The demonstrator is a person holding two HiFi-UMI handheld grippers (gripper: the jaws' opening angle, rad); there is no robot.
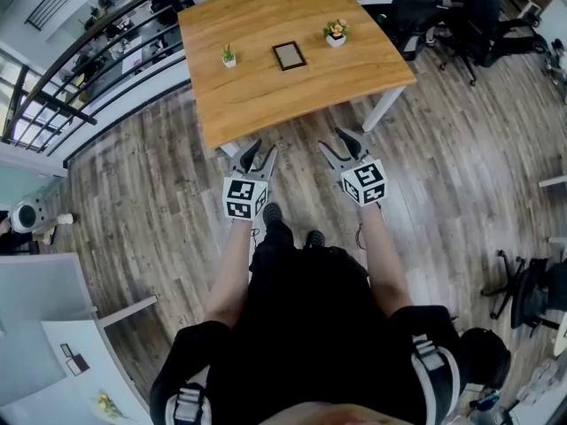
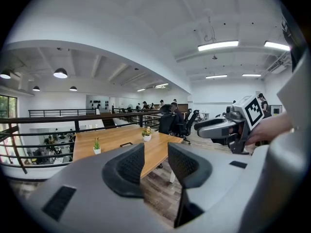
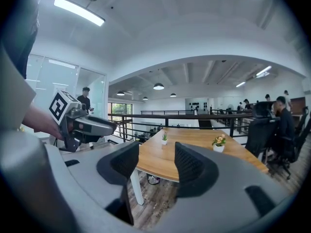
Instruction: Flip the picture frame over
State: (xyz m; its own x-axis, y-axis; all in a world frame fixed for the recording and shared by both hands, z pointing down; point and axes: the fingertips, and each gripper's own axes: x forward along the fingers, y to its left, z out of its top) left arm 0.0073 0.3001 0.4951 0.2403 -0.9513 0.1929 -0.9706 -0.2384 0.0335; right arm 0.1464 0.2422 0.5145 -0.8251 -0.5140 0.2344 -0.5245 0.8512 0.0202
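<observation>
Left gripper point(image 1: 260, 152) and right gripper point(image 1: 342, 145) I hold side by side before the table's point(image 1: 266, 104) near edge, jaws wide, empty; picture frame point(image 1: 289, 56) lies farther in.

A wooden table point(image 1: 266, 91) with a pale top and white legs is standing on a plank floor point(image 1: 151, 193). Three things are sitting on its top, in a loose row across the middle. A dark-edged picture frame point(image 1: 289, 56) is lying flat near the centre. A small green plant point(image 1: 229, 57) in a white pot is standing to its left in the head view, and a flowering plant point(image 1: 335, 33) in a white pot is standing to its right, a little farther back. Neither plant is touching the frame.
</observation>
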